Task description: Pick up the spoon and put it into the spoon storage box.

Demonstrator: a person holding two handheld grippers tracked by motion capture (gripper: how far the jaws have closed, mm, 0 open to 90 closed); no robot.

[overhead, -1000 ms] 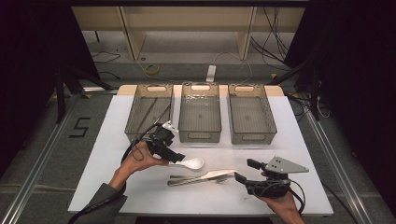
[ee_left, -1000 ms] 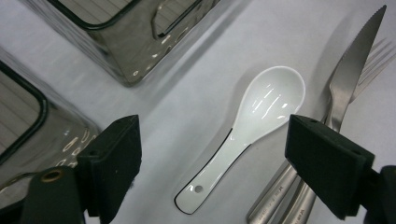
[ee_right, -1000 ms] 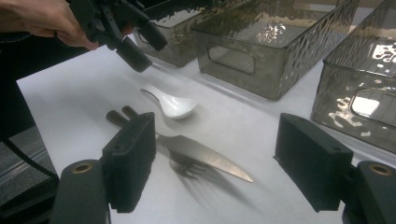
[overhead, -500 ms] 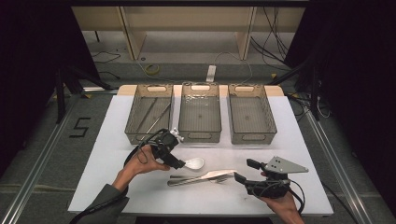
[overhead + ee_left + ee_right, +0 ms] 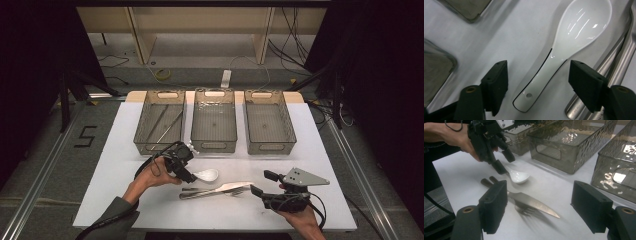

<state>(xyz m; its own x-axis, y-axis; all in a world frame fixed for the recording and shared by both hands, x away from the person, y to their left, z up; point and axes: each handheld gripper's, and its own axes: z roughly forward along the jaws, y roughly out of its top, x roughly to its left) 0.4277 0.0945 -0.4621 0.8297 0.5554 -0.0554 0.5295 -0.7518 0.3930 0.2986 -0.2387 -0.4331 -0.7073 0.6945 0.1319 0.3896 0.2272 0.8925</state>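
Now the left gripper had its jaws wide open, and the handle of the white spoon lay between them on the tabletop; the right gripper was open too, knife ahead

Three bins stand side by side at the table's far edge. Before the middle one lies a spoon, with a knife and fork just nearer the person.

Bare table flanks the white spoon on one side; the knife crowds the other.
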